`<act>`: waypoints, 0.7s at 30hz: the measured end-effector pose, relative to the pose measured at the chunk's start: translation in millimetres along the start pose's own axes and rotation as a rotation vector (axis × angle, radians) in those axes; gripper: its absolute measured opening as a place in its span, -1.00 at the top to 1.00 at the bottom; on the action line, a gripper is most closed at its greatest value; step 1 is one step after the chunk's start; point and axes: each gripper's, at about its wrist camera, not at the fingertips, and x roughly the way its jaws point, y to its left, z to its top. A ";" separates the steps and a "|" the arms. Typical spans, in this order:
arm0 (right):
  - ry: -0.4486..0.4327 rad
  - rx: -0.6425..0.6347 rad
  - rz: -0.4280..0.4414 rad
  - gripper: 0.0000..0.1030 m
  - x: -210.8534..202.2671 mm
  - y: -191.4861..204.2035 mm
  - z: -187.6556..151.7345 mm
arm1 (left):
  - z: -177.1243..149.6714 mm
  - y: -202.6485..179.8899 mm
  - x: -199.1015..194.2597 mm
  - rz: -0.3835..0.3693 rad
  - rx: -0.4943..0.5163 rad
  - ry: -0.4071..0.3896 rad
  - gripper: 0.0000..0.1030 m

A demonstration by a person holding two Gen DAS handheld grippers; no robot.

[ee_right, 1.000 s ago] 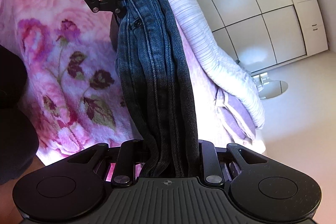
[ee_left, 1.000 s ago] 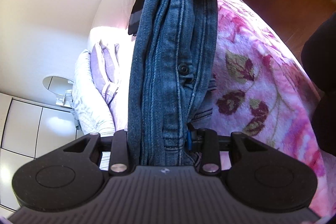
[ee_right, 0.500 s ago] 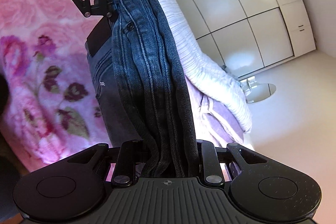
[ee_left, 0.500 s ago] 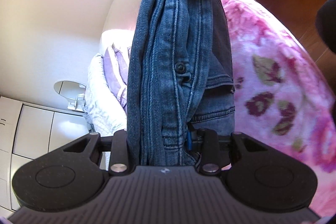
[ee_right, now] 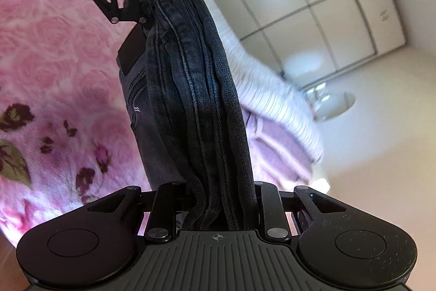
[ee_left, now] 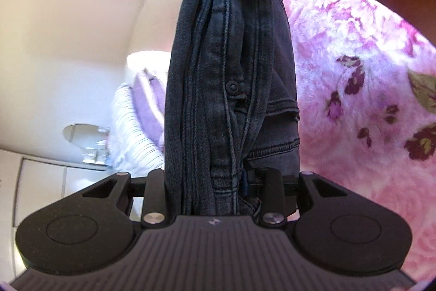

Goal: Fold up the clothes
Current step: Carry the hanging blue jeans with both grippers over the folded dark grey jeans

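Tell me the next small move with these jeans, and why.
Probably lower both together. The dark blue denim jeans hang bunched between the left hand-held gripper and right hand-held gripper, above the pink floral fleece blanket; spreading them flat there would allow a fold.

One pair of jeans (ee_left: 229, 89), two grippers, one floral blanket (ee_left: 354, 78).

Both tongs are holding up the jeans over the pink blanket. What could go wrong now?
1. The jeans are bunched thick between the left tongs and right tongs; a layer could slip out and undo the fold.
2. Part of the jeans hangs loose below over the pink blanket, so it might land crumpled.
3. The striped bedding is close; the jeans could drag on it.
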 end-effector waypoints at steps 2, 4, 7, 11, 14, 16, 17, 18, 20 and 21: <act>0.034 0.014 0.041 0.56 -2.8 -17.4 4.0 | 3.3 20.9 -11.4 -0.056 0.003 -0.011 0.40; 0.064 0.028 0.081 0.56 -12.2 -37.5 9.1 | 7.7 41.2 -22.9 -0.100 0.014 -0.021 0.40; 0.105 0.044 0.109 0.56 -32.5 -68.4 20.2 | 14.2 75.1 -40.1 -0.143 0.022 -0.040 0.40; 0.154 0.063 0.119 0.56 -62.3 -109.2 36.7 | 22.8 123.6 -60.8 -0.167 0.029 -0.079 0.40; 0.191 0.077 0.127 0.56 -84.7 -139.9 49.1 | 30.4 154.4 -69.3 -0.161 0.047 -0.121 0.40; 0.213 0.077 0.114 0.56 -94.0 -157.4 54.2 | 36.7 169.7 -69.2 -0.152 0.060 -0.150 0.40; 0.224 0.077 0.104 0.56 -96.5 -164.8 54.8 | 40.2 177.1 -68.7 -0.146 0.066 -0.165 0.40; 0.237 0.078 0.094 0.56 -97.9 -171.4 54.1 | 44.5 182.7 -66.4 -0.143 0.071 -0.180 0.40; 0.262 0.081 0.072 0.56 -100.7 -184.6 52.8 | 55.0 190.6 -58.0 -0.141 0.077 -0.206 0.40; 0.274 0.084 0.063 0.56 -101.8 -191.1 50.4 | 60.2 194.5 -53.8 -0.139 0.080 -0.219 0.40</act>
